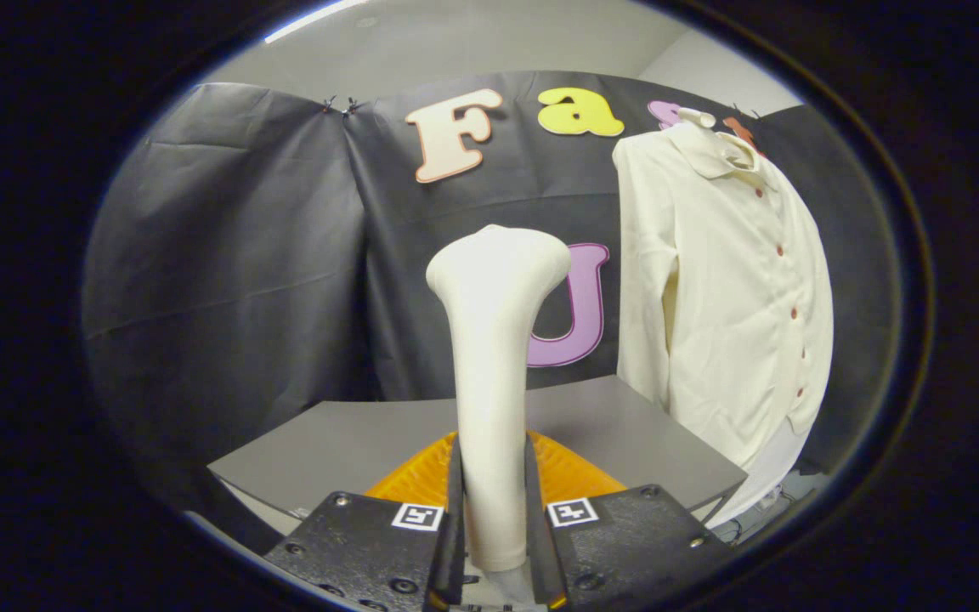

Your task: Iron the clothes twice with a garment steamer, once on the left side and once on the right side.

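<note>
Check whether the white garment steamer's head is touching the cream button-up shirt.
Apart. The gripper view shows black cloth between the white garment steamer, clamped in the hand-held gripper, and the cream button-up shirt.

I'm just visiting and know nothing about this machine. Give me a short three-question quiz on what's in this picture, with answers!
1. True or false: the garment steamer is clamped upright between the gripper fingers.
2. What hangs beyond the steamer, to its right? A) towel B) buttoned shirt C) trousers
3. Fill in: the steamer's head is ___ the shirt, not touching it.

Key: 1 true. 2 B. 3 apart from; it stands above the grey table, left of the shirt.
</note>
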`<state>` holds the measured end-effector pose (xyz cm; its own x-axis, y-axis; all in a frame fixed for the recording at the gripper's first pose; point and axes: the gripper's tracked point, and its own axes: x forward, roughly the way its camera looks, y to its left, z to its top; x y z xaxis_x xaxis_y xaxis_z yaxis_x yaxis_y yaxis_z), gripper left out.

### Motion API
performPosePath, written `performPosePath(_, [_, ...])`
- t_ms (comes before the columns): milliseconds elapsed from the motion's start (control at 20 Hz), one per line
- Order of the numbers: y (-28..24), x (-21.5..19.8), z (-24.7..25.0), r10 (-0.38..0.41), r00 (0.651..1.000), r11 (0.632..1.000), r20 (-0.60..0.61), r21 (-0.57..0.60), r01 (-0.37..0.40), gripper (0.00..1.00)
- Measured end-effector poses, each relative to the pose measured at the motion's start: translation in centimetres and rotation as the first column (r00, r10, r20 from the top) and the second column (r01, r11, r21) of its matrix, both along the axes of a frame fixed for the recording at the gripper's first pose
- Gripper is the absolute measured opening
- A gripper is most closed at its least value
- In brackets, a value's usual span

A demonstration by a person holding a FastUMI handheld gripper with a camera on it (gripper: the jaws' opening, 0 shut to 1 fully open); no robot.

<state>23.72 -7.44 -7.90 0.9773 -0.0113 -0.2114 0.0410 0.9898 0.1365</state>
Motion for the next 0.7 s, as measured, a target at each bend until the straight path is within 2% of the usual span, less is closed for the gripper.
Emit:
performPosePath(150, [-0.1, -1.5, 1.4, 0.001, 0.999, 1.0, 0.038, 0.01, -0.001, 0.3])
performPosePath(450, [-0.7, -5.6, 3.4, 0.016, 0.996, 0.999, 0.082, -0.042, -0.012, 0.3])
performPosePath(700, [-3.2, -8.7, 6.3, 0.022, 0.988, 0.999, 0.153, -0.032, -0.018, 0.3])
